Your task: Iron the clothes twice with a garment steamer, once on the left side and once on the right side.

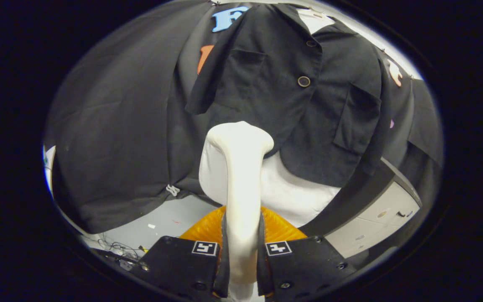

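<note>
Steamer [241, 167], one, stands clamped between the tool [241, 256] fingers, head just below the one shirt [292, 96] with two buttons.

Matt black cloth shirt [308, 105] with glossy buttons; smooth, satin-finish plastic garment steamer [239, 167]; ribbed translucent orange plastic base [275, 228].

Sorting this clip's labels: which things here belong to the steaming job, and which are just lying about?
Job:
- gripper, shut on the steamer
- steamer, held upright
- black shirt, hanging just beyond the steamer

Lying about:
- cabinet, beside the shirt
- cables on the floor
- orange thing behind the fingers
</note>
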Tool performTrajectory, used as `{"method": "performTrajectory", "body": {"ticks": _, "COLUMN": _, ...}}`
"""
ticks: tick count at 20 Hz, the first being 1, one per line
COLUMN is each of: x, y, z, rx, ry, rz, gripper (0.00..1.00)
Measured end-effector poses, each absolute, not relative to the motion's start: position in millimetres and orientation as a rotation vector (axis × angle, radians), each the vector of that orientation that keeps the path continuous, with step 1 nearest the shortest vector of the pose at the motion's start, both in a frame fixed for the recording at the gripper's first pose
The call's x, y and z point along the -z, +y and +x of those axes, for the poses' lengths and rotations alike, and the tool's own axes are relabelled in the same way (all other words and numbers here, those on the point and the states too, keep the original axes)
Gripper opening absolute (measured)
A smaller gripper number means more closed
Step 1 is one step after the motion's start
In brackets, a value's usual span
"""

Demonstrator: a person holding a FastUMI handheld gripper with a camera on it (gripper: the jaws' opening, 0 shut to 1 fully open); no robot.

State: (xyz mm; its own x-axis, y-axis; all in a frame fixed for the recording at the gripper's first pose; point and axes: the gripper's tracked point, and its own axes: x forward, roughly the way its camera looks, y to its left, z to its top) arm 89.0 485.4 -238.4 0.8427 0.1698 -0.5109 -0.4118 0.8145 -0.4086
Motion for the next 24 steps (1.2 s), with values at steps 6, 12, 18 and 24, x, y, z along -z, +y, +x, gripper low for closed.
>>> {"method": "performTrajectory", "body": {"ticks": 6, "x": 234, "y": 452, "z": 55, "rx": -0.356, "ry": 0.496, "rz": -0.503, "gripper": 0.28}}
{"method": "performTrajectory", "body": {"ticks": 12, "x": 162, "y": 360, "z": 44, "rx": -0.347, "ry": 0.432, "rz": -0.42, "gripper": 0.29}}
{"method": "performTrajectory", "body": {"ticks": 18, "x": 74, "y": 219, "z": 19, "rx": -0.227, "ry": 0.342, "rz": -0.289, "gripper": 0.29}}
{"method": "performTrajectory", "body": {"ticks": 24, "x": 21, "y": 87, "z": -45, "rx": -0.147, "ry": 0.292, "rz": -0.175, "gripper": 0.28}}
